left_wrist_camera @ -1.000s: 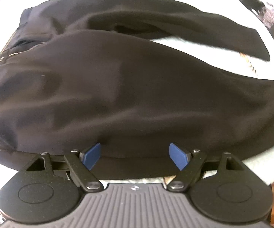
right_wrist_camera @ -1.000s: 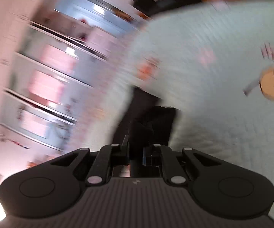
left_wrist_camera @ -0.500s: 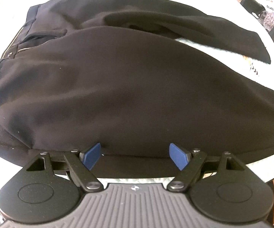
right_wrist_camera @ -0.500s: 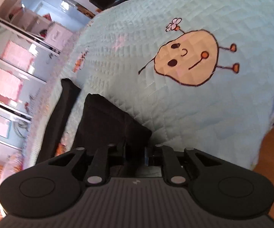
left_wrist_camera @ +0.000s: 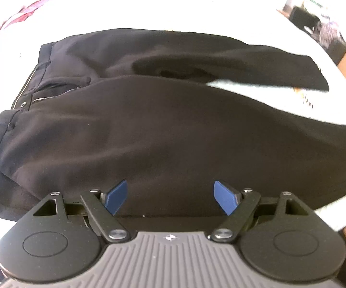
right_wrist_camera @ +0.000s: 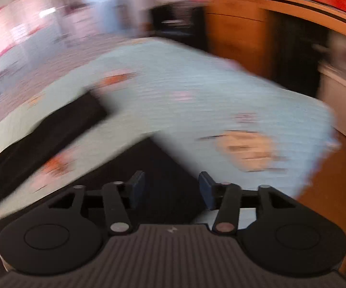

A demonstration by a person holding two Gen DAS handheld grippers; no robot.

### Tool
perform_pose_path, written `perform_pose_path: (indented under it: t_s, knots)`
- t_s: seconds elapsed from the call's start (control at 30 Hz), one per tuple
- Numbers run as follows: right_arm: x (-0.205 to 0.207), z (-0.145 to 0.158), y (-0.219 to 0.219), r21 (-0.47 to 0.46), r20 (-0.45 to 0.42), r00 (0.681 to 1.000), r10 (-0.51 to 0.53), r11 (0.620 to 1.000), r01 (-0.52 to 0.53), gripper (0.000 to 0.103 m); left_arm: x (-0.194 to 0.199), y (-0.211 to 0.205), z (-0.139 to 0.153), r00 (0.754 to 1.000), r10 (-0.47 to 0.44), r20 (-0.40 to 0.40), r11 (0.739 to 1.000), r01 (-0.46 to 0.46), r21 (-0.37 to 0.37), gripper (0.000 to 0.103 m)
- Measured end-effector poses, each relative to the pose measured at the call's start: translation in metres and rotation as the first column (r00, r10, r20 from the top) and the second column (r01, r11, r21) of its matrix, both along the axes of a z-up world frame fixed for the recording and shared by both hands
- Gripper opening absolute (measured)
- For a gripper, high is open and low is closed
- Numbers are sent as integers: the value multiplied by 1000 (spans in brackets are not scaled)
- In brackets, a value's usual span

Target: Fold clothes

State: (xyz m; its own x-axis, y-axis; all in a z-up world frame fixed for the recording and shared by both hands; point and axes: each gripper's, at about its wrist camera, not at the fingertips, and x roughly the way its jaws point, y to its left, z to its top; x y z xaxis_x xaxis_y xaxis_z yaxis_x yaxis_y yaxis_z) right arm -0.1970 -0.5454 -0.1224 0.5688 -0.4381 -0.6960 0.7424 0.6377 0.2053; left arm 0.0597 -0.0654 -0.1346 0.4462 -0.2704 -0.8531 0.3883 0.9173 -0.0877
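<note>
Black trousers (left_wrist_camera: 163, 129) lie spread on the pale quilt, waistband and zip at the left, both legs running to the right. My left gripper (left_wrist_camera: 170, 195) hovers open over the near leg's lower edge, blue pads wide apart, nothing between them. In the blurred right wrist view my right gripper (right_wrist_camera: 171, 189) is opening; its pads stand apart above the near leg's hem (right_wrist_camera: 168, 168) without pressing it. The far leg's hem (right_wrist_camera: 86, 110) lies to the left.
A light blue quilt (right_wrist_camera: 221, 88) with cartoon prints covers the bed. Its corner and edge drop off at the right toward a wooden floor (right_wrist_camera: 329, 192). Brown wooden furniture (right_wrist_camera: 240, 31) and a dark opening stand behind the bed. Shelves blur at the far left.
My right gripper went from shut on the black trouser hem to pads apart, the hem let go, while swinging and rolling. The left gripper rose a little, so more of the trousers shows.
</note>
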Motion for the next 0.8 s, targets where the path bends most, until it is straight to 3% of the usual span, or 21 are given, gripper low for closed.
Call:
perform_pose_path:
  t_s: [0.07, 0.13, 0.2, 0.27, 0.3, 0.37, 0.47, 0.53, 0.6, 0.8]
  knots:
    - [33, -4, 40, 64, 34, 980, 197, 978, -198, 52, 9, 5, -9, 999, 36, -26, 999, -36, 4, 82]
    - [63, -18, 79, 161, 80, 928, 363, 915, -371, 51, 17, 10, -24, 995, 72, -66, 997, -71, 21, 82]
    - [88, -35, 112, 216, 99, 869, 485, 842, -495, 43, 25, 15, -39, 989, 107, -106, 994, -103, 39, 82]
    - [101, -57, 131, 252, 65, 832, 551, 798, -548, 31, 22, 20, -54, 984, 105, -142, 993, -96, 71, 82]
    - [104, -70, 133, 275, 18, 830, 557, 796, -540, 29, 20, 23, -61, 983, 100, -155, 993, -88, 80, 83]
    - [94, -91, 124, 283, -35, 841, 539, 813, -509, 0, 15, 32, -67, 981, 94, -169, 994, -84, 67, 84]
    - [74, -87, 102, 316, -58, 867, 495, 833, -454, 0, 11, 44, -69, 980, 95, -173, 993, -80, 90, 85]
    - [72, -77, 103, 302, -123, 871, 476, 853, -424, 0, 8, 51, -63, 984, 87, -157, 994, -75, 82, 84]
    - [81, -66, 111, 262, -169, 863, 476, 866, -426, 7, 8, 59, -54, 987, 81, -136, 995, -73, 66, 83]
    - [133, -42, 171, 248, -48, 787, 615, 771, -587, 8, 33, 109, -18, 985, 170, -33, 985, -171, -29, 83]
